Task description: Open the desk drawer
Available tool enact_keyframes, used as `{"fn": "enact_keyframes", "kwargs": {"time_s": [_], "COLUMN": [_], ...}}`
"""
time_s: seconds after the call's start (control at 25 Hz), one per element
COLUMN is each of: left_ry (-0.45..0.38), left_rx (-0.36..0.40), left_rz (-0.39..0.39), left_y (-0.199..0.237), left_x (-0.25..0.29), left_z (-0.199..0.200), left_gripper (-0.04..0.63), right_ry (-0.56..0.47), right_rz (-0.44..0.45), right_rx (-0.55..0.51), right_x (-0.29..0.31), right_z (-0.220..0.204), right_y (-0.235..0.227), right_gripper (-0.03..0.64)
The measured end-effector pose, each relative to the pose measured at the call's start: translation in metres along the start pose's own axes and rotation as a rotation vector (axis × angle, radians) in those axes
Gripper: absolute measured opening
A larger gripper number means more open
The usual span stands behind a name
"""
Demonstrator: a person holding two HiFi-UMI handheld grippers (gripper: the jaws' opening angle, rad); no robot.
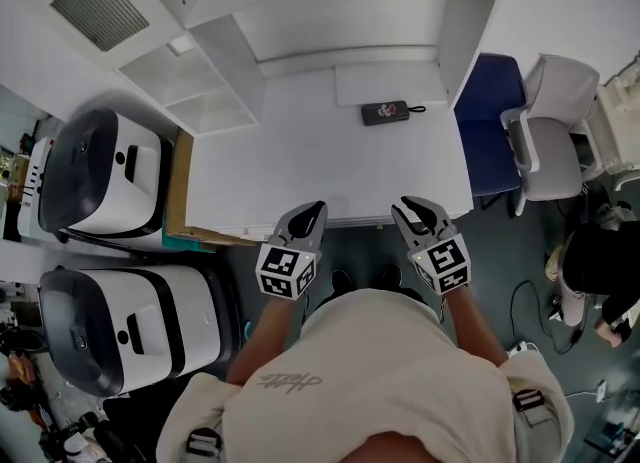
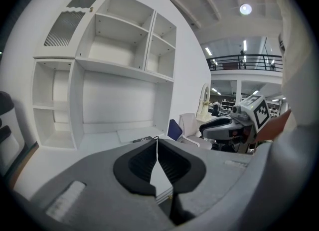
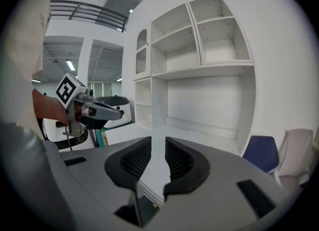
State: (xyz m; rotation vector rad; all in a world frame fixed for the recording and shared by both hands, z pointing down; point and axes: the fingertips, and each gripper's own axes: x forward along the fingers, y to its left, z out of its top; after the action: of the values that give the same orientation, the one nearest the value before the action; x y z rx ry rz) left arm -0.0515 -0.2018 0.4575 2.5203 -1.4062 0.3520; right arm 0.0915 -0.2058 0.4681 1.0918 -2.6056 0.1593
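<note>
The drawer (image 1: 352, 222) sits just ahead of and below both claw tips. It is pushed in under the tabletop (image 1: 300, 161), and only its thin white front strip shows along the near edge. Its long axis runs left to right, from one claw to the other, and its front faces the person.

The left claw (image 1: 317, 209) hovers over that edge with its tips together. In the left gripper view (image 2: 157, 147) the pads meet at the top and only a narrow wedge opens below them. The right claw (image 1: 411, 209) is beside it. Its jaws are slightly apart and hold nothing, and the right gripper view (image 3: 158, 150) shows bare tabletop through the slot.

Beyond the right claw a small dark case (image 1: 385, 112) lies near the back of the tabletop. It has a red and white mark that is too small to read. The script on the person's shirt (image 1: 285, 382) cannot be read either.

Only the head view shows the two white machines (image 1: 105, 171) left of the left claw and the blue chair (image 1: 490, 116) to the right. The gripper views show the shelves (image 2: 119, 40) upright, and each shows the other claw's marker cube (image 2: 256, 114).
</note>
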Motion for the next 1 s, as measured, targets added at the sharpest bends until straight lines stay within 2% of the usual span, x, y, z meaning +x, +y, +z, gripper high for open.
{"fn": "enact_keyframes", "kwargs": {"time_s": [0.32, 0.64, 0.76, 1.0], "left_ry": [0.049, 0.111, 0.129, 0.171], "left_rx": [-0.037, -0.095, -0.105, -0.12], "left_rz": [0.005, 0.023, 0.027, 0.003], "left_y": [0.007, 0.014, 0.017, 0.022], "left_x": [-0.002, 0.004, 0.007, 0.024], "left_z": [-0.029, -0.07, -0.081, -0.102], "left_gripper": [0.018, 0.018, 0.018, 0.018], "right_ry": [0.152, 0.348, 0.403, 0.491], "right_rz": [0.022, 0.078, 0.084, 0.087], "right_rx": [0.108, 0.124, 0.113, 0.162], "right_x": [0.023, 0.045, 0.055, 0.078], "right_z": [-0.068, -0.16, -0.189, -0.234], "right_y": [0.003, 0.02, 0.022, 0.021], "right_gripper": [0.072, 0.072, 0.072, 0.072]}}
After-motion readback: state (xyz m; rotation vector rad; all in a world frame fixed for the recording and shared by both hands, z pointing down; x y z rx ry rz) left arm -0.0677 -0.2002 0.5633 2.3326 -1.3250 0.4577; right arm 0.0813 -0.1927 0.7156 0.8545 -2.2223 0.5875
